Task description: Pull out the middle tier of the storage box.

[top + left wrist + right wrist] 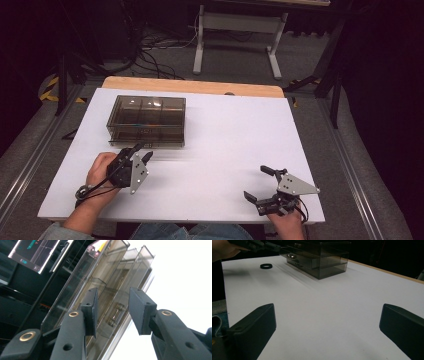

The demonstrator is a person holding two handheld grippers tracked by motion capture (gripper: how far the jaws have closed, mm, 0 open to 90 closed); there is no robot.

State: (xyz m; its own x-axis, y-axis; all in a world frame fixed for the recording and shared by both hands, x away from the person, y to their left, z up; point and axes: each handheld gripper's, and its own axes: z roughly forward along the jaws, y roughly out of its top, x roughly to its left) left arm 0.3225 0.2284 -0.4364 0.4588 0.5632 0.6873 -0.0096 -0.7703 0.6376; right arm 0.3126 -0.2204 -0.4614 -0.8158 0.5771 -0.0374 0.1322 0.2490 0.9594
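Smoky translucent plastic: one drawer box (147,121) on the white surface (225,150), toward 10 o'clock from the surface's middle in the high view, with two drawer tiers stacked and small metal pull knobs (115,314) on the fronts. Top split into three visible compartments. One black ring (266,266) flat on the surface, seen in the right gripper view at 9 o'clock of the box, apart from it.

Two tools, one per hand. Left tool (141,152) just off the box's near face, at 6 o'clock of it in the high view, pointing toward 1 o'clock. Pads partly apart, nothing pinched; in the left gripper view one drawer knob visible in the gap between the pads, well beyond them, no contact to be seen. One left hand (102,172) behind it, one grey three-cornered plate on top.

Right tool (261,184) low at 5 o'clock of the surface, well apart from the box, pointing toward 9 o'clock. Spread wide, holding nothing, bare white surface between the pads (254,326). One grey plate on it too.

Beyond the surface at 12 o'clock: one strip of wooden edge (192,86), cables on the floor.
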